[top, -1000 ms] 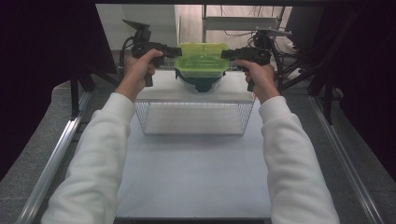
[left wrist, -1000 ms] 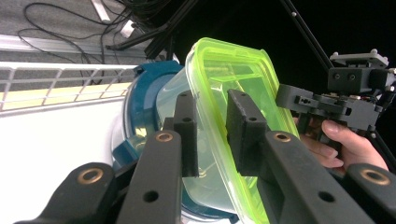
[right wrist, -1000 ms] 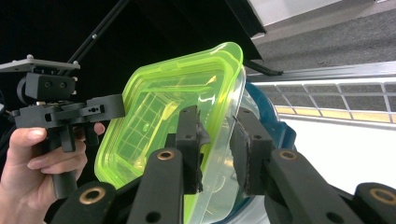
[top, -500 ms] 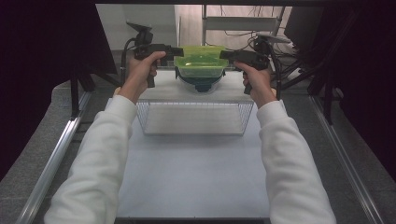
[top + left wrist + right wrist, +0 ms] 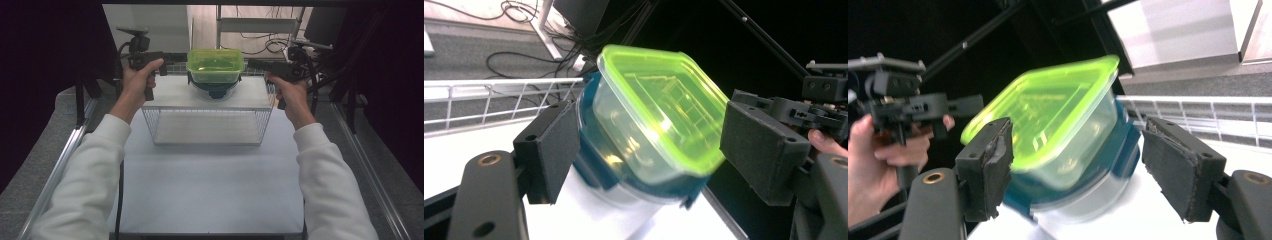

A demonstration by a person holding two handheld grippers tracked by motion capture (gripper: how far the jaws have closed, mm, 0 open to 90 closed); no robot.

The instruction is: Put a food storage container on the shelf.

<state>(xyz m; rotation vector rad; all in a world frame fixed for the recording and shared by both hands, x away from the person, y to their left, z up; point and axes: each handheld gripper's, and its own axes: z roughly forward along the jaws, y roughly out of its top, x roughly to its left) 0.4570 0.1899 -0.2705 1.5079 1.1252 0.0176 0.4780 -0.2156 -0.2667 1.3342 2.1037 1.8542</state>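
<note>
Lime-green-lidded clear plastic food container (image 5: 215,65): rectangular tub, translucent walls, snap-on lid, no contents to be made out. It sits stacked on a second clear container with a dark teal lid (image 5: 216,90), and the pair stands on the flat top of a white wire-mesh shelf rack (image 5: 207,125) at the far end of the bench.

Near field: white bench (image 5: 210,190) surface, with the person's two white sleeves entering from the bottom edge.

Middle field: wire rack, open underneath, white panel on top.

Far field, flanking the stack: left gripper (image 5: 170,57) on the container's left and right gripper (image 5: 255,64) on its right, both level with the green lid. The jaws of both have just been opening and stand spread; in the left gripper view and the right gripper view the container lies between the pads, but with clear gaps, so neither pinches it.

Handling, judged: light, thin-walled and smooth, so likely to slip or flex under a hard squeeze; the lid rim is the stiffest part. Best taken at the two short sides just under the lid lip, one gripper per side, kept level, since the stack below could shift or tip.

Behind: cables and stand legs on the floor.
</note>
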